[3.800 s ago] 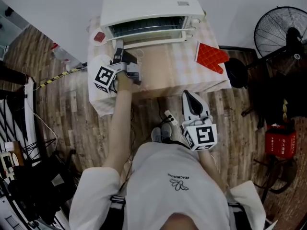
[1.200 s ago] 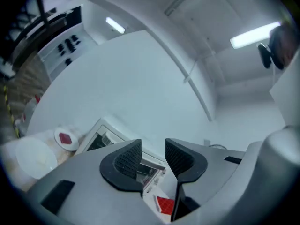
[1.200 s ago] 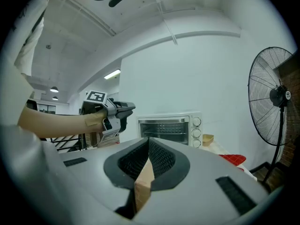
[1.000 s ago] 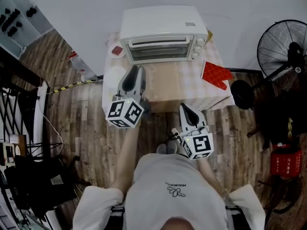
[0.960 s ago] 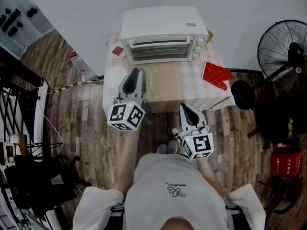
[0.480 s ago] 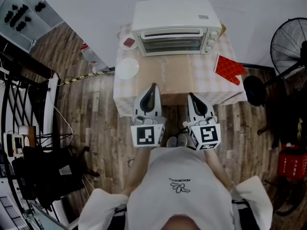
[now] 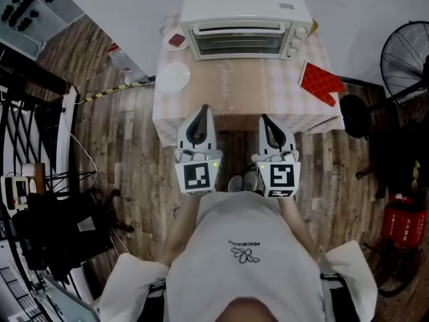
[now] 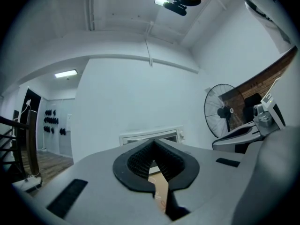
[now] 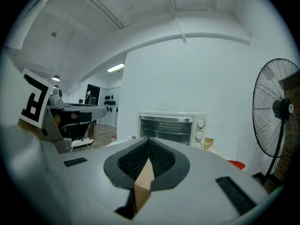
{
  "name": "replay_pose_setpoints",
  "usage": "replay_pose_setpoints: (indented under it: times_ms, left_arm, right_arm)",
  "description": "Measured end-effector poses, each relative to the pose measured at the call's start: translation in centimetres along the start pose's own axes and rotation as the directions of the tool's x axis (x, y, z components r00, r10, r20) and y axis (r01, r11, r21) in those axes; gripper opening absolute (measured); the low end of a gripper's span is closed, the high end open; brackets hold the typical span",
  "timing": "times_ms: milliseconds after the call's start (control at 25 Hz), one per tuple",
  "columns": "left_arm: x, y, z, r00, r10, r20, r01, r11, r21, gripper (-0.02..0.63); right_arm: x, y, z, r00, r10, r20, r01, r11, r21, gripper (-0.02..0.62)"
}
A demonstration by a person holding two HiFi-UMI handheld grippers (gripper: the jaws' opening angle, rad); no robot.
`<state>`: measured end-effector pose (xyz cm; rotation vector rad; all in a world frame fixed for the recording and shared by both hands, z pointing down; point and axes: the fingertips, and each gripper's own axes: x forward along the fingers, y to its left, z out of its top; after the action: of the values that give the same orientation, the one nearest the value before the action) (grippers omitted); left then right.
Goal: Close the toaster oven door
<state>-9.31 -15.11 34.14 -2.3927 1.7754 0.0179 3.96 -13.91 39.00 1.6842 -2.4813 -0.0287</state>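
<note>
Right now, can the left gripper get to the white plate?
Probably yes. The left gripper, shut and empty, hangs by the table's near edge, with nothing between it and the white plate.

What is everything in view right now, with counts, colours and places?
toaster oven: one, white, table's far edge, door shut
table: one, checked cloth, ahead of the person
brown sheet: one, table centre
plate: one, white, table's left edge
small dish: one, white with red centre, left of the oven
oven mitt: one, red, table's right side
standing fan: one, black, floor at right
red container: one, floor far right
shirt: one, white, bottom
left gripper: one, grey, fingers shut, empty
right gripper: one, grey, fingers shut, empty
</note>
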Motion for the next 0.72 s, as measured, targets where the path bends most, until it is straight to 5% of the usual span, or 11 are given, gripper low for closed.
replay_pose_setpoints:
  times_ms: [720]
  left_arm:
    - [-0.5,0.9,-1.0,0.999,0.039,-0.011,-0.039,0.999,-0.007,0.017]
  right_arm:
    - [-0.4,-0.3,0.0,1.0,-0.007,-0.005,0.006,0.999,-0.032,0.009]
